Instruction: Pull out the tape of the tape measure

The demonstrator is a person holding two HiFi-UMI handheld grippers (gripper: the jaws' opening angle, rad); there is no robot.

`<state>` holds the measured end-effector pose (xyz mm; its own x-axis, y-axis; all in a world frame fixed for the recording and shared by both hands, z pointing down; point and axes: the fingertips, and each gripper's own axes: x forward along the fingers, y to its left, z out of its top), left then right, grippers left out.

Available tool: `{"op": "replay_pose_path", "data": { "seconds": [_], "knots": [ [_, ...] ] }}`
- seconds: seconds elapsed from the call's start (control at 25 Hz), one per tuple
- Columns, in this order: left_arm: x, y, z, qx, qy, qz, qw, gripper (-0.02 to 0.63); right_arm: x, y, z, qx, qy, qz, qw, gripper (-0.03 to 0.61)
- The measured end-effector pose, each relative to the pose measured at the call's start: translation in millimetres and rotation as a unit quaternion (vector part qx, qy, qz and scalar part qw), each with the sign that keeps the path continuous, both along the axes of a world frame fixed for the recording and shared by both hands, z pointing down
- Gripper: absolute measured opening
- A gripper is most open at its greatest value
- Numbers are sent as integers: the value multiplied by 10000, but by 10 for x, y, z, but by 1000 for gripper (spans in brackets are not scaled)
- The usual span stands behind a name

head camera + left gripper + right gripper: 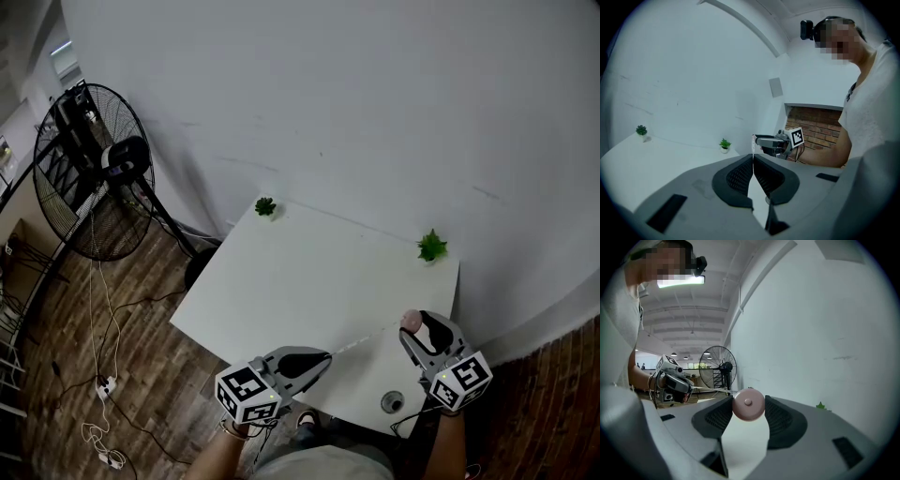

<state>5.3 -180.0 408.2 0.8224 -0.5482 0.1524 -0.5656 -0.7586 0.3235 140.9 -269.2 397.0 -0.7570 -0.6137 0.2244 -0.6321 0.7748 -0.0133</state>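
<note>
We are gripping the round pink plastic tape measure (748,403) between the jaws of the right claw (413,328), while the left claw (322,357) is pinching the thin pale tape (362,344) running between them. We judge drawing them straight apart, steadily, is safest.

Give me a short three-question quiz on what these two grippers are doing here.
1. True or false: the right gripper is shut on a round pink tape measure.
2. What does the left gripper pinch? A) a cable B) the tape C) a pen
3. How many small potted plants stand on the white table?
Key: 1 true; 2 B; 3 two.
</note>
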Motion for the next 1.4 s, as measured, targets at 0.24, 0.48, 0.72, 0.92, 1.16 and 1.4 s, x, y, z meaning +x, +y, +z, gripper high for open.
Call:
{"op": "replay_pose_path", "data": {
  "seconds": [0.24, 0.48, 0.72, 0.92, 1.16, 1.4],
  "knots": [
    [-140, -172, 323, -590, 124, -539, 9967, 17, -102, -79, 311, -323, 162, -4, 9993, 215],
    [-205, -337, 822, -1320, 103, -980, 9863, 17, -167, -135, 851, -922, 571, 68, 9941, 215],
    [-185, -381, 1255, -1911, 86, -1076, 9756, 17, -184, -177, 1355, -1502, 963, 237, 9837, 215],
    [-166, -458, 1596, -2434, 10, -1191, 9626, 17, -152, -236, 1726, -1993, 1437, 451, 9683, 215],
    [-156, -546, 1929, -3203, -359, -1376, 9366, 17, -89, -262, 2011, -2394, 1934, 639, 9493, 215],
    [-122, -628, 2170, -3947, -566, -1600, 9030, 17, -48, -279, 2220, -2590, 2347, 781, 9337, 215]
  ]
}}
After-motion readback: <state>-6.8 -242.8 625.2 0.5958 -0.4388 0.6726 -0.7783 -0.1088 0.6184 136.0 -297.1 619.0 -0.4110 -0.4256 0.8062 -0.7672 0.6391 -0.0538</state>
